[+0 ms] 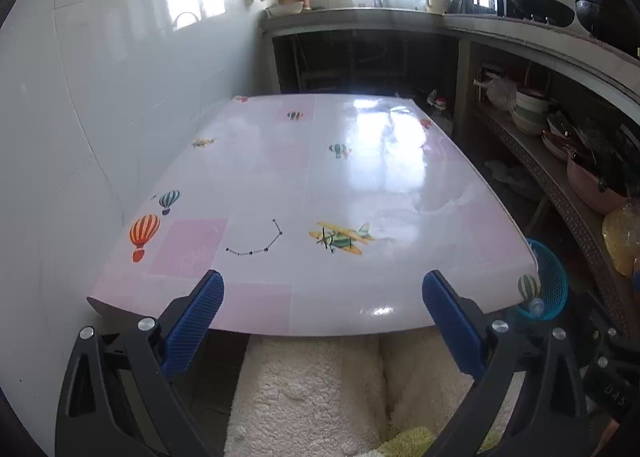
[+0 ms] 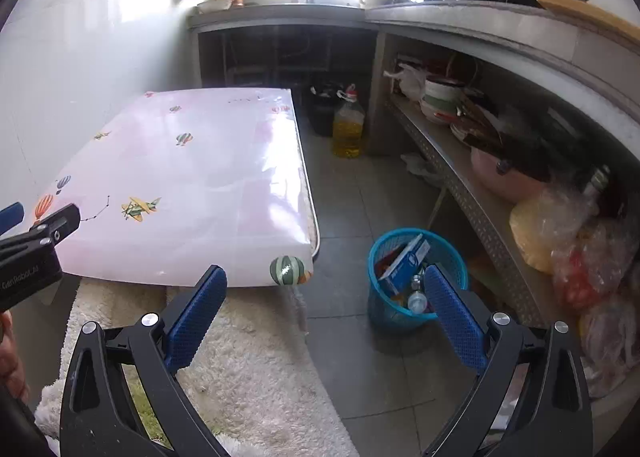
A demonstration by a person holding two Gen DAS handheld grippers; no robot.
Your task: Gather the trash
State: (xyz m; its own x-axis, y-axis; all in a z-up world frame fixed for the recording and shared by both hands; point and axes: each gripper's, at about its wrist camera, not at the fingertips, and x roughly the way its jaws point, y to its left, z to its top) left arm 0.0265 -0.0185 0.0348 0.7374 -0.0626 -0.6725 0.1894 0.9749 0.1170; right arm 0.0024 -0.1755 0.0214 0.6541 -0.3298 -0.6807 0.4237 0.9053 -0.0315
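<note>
A blue mesh waste basket [image 2: 416, 277] stands on the tiled floor right of the table's near corner, holding a blue-and-white carton [image 2: 404, 261], a small bottle [image 2: 417, 299] and other trash. In the left wrist view the waste basket [image 1: 550, 281] peeks out past the table's right corner. My left gripper [image 1: 322, 285] hangs open over the near edge of the pink table [image 1: 280, 177], with nothing between its blue pads. My right gripper [image 2: 326, 281] is open too, pointing at the floor between table and basket, and holds nothing. The left gripper [image 2: 36, 225] shows at the left edge of the right wrist view.
The table top bears only printed balloons and planes. A fluffy cream rug [image 2: 248, 369] lies below its near edge. A yellow oil jug [image 2: 349, 125] stands on the floor beyond. Shelves [image 2: 480, 201] on the right hold bowls, a pink pot and plastic bags. A counter runs along the back.
</note>
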